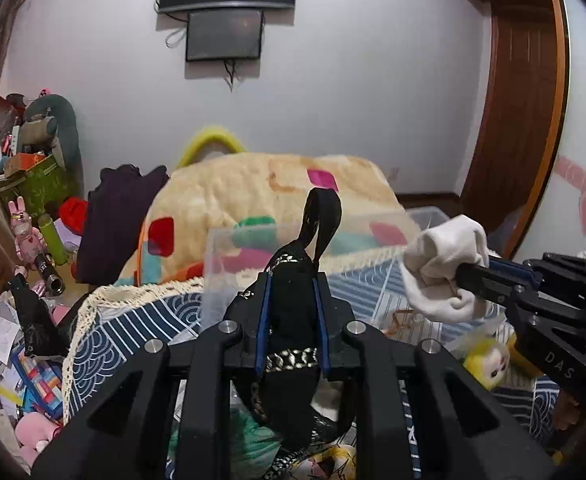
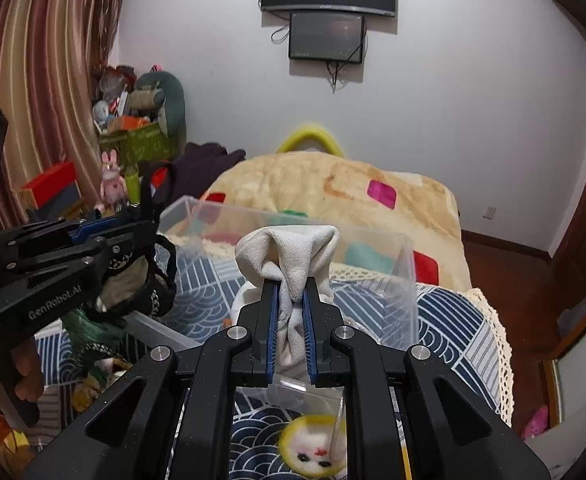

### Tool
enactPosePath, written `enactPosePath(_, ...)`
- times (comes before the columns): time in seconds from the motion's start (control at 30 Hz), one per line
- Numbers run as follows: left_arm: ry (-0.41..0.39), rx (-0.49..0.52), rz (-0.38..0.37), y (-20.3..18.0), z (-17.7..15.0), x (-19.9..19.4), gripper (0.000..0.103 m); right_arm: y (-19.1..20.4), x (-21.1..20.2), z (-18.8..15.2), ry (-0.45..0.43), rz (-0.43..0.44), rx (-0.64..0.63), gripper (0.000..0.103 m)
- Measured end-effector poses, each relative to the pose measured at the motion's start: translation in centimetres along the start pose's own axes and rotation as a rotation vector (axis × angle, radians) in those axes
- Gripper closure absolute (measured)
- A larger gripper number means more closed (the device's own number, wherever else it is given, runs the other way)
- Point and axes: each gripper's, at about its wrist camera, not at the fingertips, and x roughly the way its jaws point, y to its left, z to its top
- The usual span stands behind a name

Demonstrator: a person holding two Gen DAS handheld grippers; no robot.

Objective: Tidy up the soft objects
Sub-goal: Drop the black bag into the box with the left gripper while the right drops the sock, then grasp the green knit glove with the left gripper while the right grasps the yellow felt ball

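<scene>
My left gripper (image 1: pixel 292 276) is shut on a black fabric piece with gold-patterned trim (image 1: pixel 293 300), held above the blue patterned bedspread (image 1: pixel 133 332); it also shows in the right wrist view (image 2: pixel 149 280). My right gripper (image 2: pixel 292 280) is shut on a bunched white sock (image 2: pixel 293 248), seen from the side in the left wrist view (image 1: pixel 441 264). A clear plastic bin (image 2: pixel 373 264) stands on the bed just beyond both grippers. A small yellow-hooded plush doll (image 2: pixel 317 448) lies under the right gripper.
A cream blanket with coloured patches (image 1: pixel 261 188) is heaped behind the bin. A dark garment (image 1: pixel 113 216) lies to its left. Toys, boxes and papers (image 1: pixel 25 200) clutter the floor at left. A wooden door (image 1: pixel 525 100) stands at right.
</scene>
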Motion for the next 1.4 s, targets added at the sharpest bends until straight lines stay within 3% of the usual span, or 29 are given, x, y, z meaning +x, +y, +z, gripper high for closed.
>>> enactPosePath(0.37, 0.11, 0.03, -0.007, -0.2, -0.8, 2.2, 0.08, 0.4, 2.1, -0.6, 0.091, 0.023, -0.022, 0.092)
enactPosePath(0.43, 0.12, 0.024, -0.014, -0.1, -0.7, 2.3, 0.066, 0.3, 2.2, -0.7, 0.103, 0.028, -0.019, 0.091)
enactPosePath(0.5, 0.13, 0.011, -0.027, 0.1, -0.7, 2.2, 0.059, 0.2, 2.3, -0.7, 0.108, 0.026, -0.015, 0.091)
enactPosePath(0.8, 0.112, 0.02, -0.039, -0.2, -1.0, 0.3, 0.047, -0.2, 0.9, -0.5, 0.085, 0.033, -0.004, 0.082)
enactPosePath(0.97, 0.084, 0.023, -0.051, -0.4, -0.9, -1.4, 0.041, -0.4, -0.9, -0.3, 0.035, 0.032, 0.01, 0.063)
enactPosePath(1.07, 0.063, 0.021, -0.05, -0.3, -0.7, -2.5, 0.038, -0.4, -2.2, -0.2, 0.003, 0.028, 0.009, 0.061)
enactPosePath(1.3, -0.002, 0.027, -0.03, -0.1, -0.6, -5.5, 0.02, -0.4, -4.7, 0.2, -0.074, 0.017, 0.008, 0.046)
enactPosePath(1.4, -0.025, 0.02, -0.025, 0.4, -0.7, -6.9, 0.008, -0.5, -5.7, 0.1, -0.101, 0.007, 0.004, 0.034)
